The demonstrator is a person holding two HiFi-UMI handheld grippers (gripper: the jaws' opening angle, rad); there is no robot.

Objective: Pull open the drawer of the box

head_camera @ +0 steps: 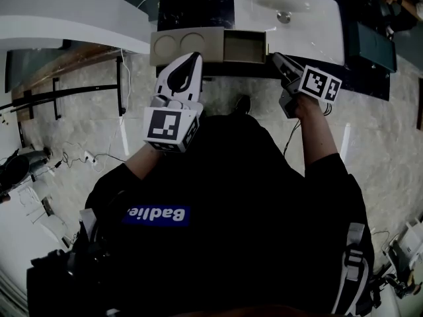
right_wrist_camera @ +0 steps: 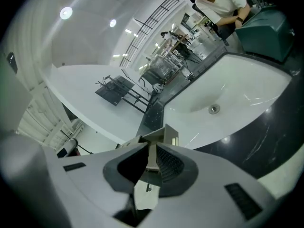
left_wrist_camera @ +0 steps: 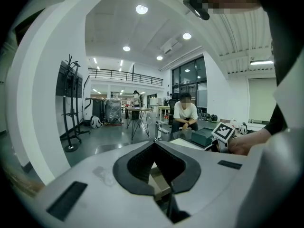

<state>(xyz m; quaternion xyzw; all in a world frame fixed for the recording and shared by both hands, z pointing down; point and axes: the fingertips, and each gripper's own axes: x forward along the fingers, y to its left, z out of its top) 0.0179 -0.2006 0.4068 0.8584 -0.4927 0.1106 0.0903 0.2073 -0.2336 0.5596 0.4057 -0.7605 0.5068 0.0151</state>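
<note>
**Right gripper clamped on the drawer's end**

The drawer (head_camera: 244,46) stands out of the right end of the box (head_camera: 178,45), and its hollow inside shows from above in the head view. The beige box lies along the front edge of a dark counter (head_camera: 192,5), with two round recesses in its top.

The right gripper (head_camera: 277,59) meets the drawer's right end. In its own view the jaws are closed on a thin beige part of the drawer (right_wrist_camera: 164,136), which runs down between the dark pads (right_wrist_camera: 172,163).

The left gripper (head_camera: 193,59) points at the box's front edge, just left of the drawer. Its jaw tips are together in the left gripper view (left_wrist_camera: 154,144), and a beige corner of the box (left_wrist_camera: 159,182) shows in the gap behind them. I cannot tell whether they grip it.

A white sink (head_camera: 317,25) is set into the counter just right of the drawer. Far off, a person (left_wrist_camera: 185,115) sits at a table.
</note>
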